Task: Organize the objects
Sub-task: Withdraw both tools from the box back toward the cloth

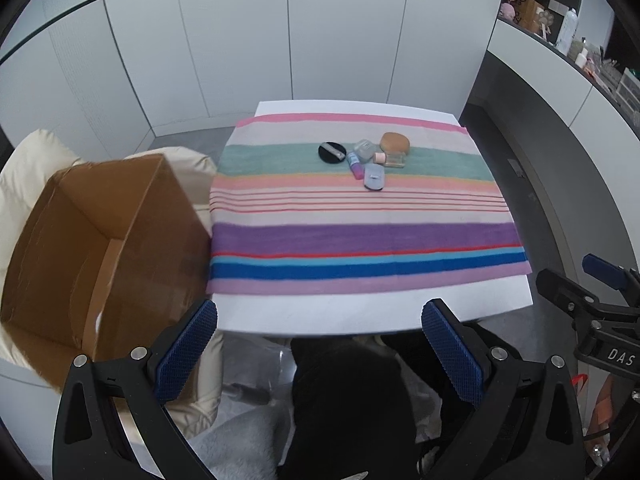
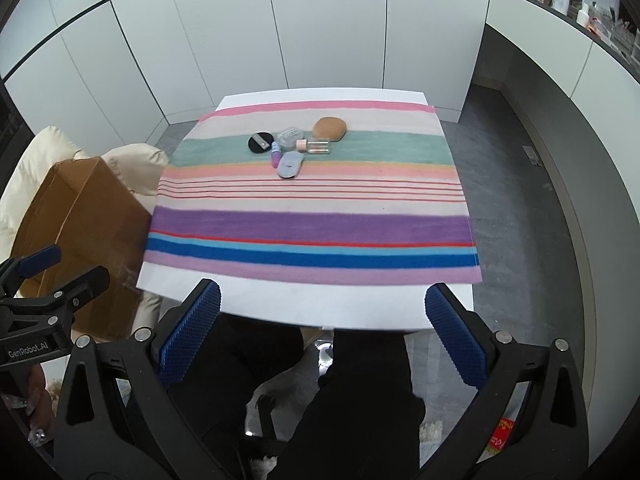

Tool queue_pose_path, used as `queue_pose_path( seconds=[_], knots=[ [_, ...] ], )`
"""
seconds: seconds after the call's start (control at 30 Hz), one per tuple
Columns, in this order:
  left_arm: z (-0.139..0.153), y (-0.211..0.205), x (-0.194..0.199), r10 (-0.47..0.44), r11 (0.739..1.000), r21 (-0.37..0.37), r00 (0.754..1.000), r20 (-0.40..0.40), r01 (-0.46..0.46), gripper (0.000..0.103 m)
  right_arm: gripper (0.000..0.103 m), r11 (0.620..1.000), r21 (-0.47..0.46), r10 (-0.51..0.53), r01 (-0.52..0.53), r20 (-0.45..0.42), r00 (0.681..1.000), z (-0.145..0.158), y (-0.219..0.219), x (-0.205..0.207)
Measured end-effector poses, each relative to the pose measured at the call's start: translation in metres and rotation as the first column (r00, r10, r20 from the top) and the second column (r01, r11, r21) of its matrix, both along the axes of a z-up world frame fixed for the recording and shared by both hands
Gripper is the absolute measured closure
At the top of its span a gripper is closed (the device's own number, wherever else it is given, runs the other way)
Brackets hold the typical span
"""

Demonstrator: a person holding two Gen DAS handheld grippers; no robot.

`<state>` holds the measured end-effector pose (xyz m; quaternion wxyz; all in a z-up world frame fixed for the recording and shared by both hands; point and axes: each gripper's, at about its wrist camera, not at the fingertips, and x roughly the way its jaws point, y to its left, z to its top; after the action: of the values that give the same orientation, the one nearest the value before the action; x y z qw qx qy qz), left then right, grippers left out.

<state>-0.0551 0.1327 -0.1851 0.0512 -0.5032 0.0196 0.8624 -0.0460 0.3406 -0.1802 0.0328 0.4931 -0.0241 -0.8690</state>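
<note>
A cluster of small cosmetics lies on the striped cloth [image 1: 360, 236] at the far middle of the white table [image 1: 320, 312]: a black round puff [image 1: 332, 152], a clear jar [image 1: 365, 149], a tan sponge [image 1: 394, 143], a glass bottle with a pink cap [image 1: 391, 158], a blue-purple tube [image 1: 354, 165] and a lavender case [image 1: 374, 177]. The same items show in the right wrist view, around the lavender case [image 2: 291, 165]. My left gripper [image 1: 320, 354] is open and empty, held before the table's near edge. My right gripper [image 2: 322, 334] is open and empty there too.
An open cardboard box [image 1: 100, 256] sits on a cream padded chair [image 1: 28, 160] left of the table; it shows in the right wrist view too [image 2: 88, 240]. White cabinet walls stand behind. A shelf with bottles [image 1: 568, 28] runs along the right. The person's dark-clothed legs are below the table.
</note>
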Motion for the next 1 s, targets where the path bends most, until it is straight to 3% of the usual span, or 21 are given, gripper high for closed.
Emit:
queue_pose_path(
  seconds=[0.47, 0.6, 0.87, 1.0],
  knots=[
    [-0.037, 0.012, -0.094, 0.004, 1.0, 0.0, 1.0, -0.011, -0.004, 0.0, 0.0, 0.998, 0.044, 0.036, -0.038, 0.03, 0.999, -0.053, -0.003, -0.095],
    [-0.058, 0.014, -0.13, 0.003, 1.0, -0.004, 1.0, -0.001, -0.003, 0.0, 0.0, 0.998, 0.047, 0.043, -0.044, 0.019, 0.999, -0.072, -0.002, -0.133],
    [-0.118, 0.011, -0.199, 0.011, 0.995, 0.095, 0.996, 0.087, -0.019, 0.0, 0.0, 1.0, 0.01, 0.012, -0.012, -0.046, 0.999, -0.122, 0.001, -0.215],
    [-0.14, 0.013, -0.22, 0.015, 0.996, 0.086, 0.994, 0.112, -0.025, 0.001, 0.0, 1.0, 0.027, 0.011, -0.009, -0.05, 0.999, -0.146, -0.006, -0.252]
  ],
)
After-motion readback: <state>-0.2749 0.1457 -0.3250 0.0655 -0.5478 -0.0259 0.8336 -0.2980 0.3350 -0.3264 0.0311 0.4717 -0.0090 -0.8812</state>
